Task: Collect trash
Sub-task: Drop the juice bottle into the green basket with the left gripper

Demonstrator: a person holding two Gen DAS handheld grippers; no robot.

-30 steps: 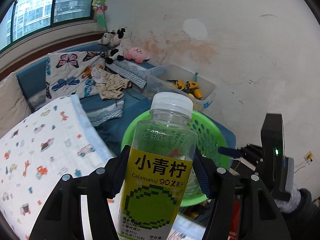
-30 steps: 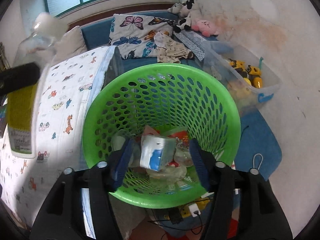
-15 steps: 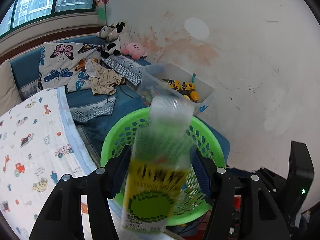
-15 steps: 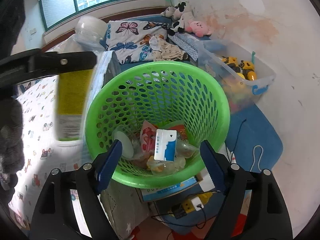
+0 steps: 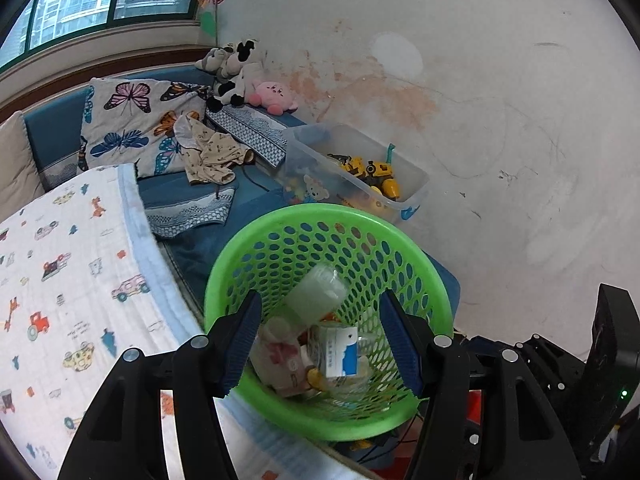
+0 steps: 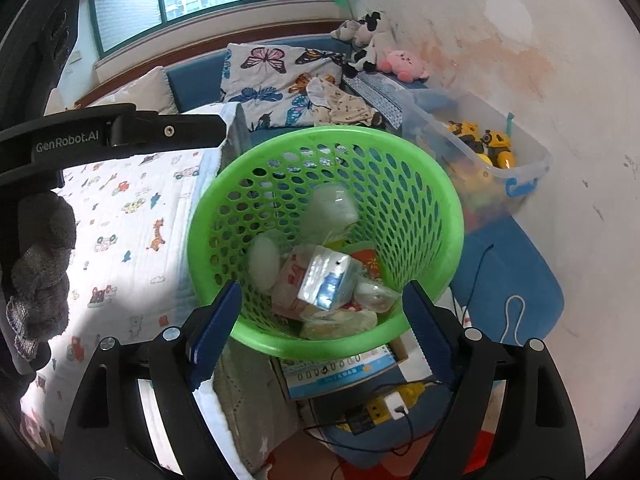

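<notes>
The bottle (image 5: 316,295) lies (blurred) inside the green basket (image 5: 224,264), beyond the left gripper (image 5: 320,340), whose jaws stand apart, holding nothing. The right gripper (image 6: 320,328), jaws just widened and empty, hangs near the basket's near rim.

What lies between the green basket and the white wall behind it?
A clear plastic bin with yellow toy vehicles inside stands between the green basket and the wall. Both wrist views show it, the right one more clearly.
</notes>
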